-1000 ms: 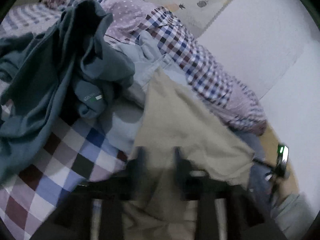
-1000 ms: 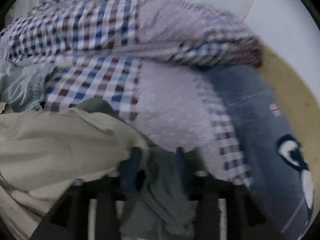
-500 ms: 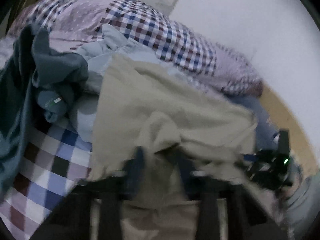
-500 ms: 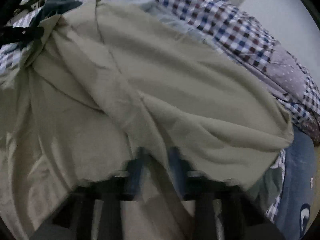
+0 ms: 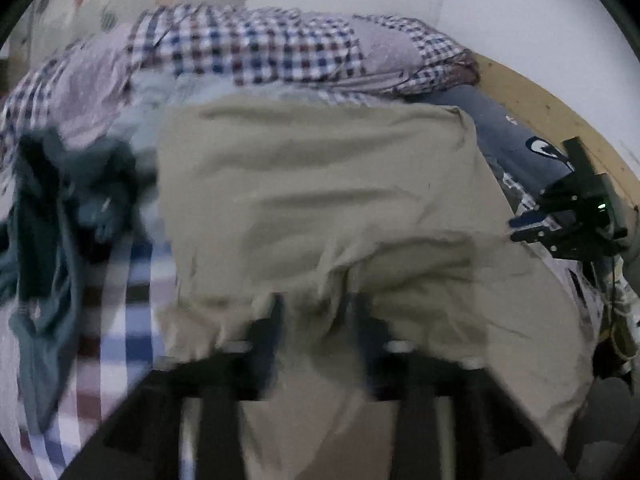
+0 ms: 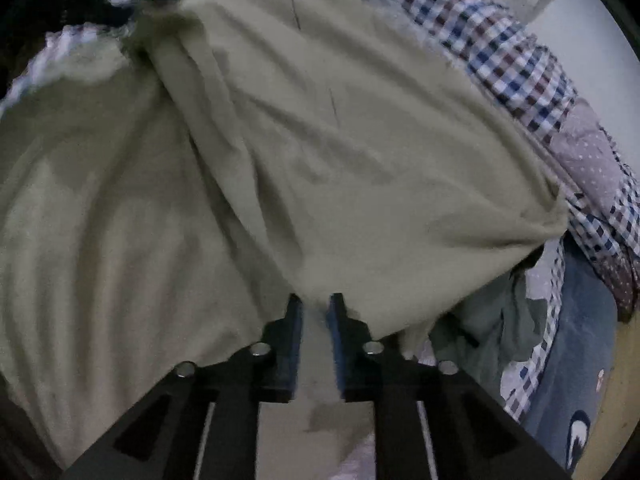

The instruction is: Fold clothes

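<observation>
Holding a beige garment (image 5: pixel 320 184) spread over the bed (image 5: pixel 120 320), both tools grip its near edge. The left hand-held gripper (image 5: pixel 316 312) is blurred, but cloth bunches between its fingers, so it seems to be pinching the hem. The right hand-held gripper (image 6: pixel 316 304) has its fingers nearly together on the fabric. This looks like the laying-out step; next it wants pulling flat, clear of the dark blue-green clothes (image 5: pixel 48 240) heaped at left.
</observation>
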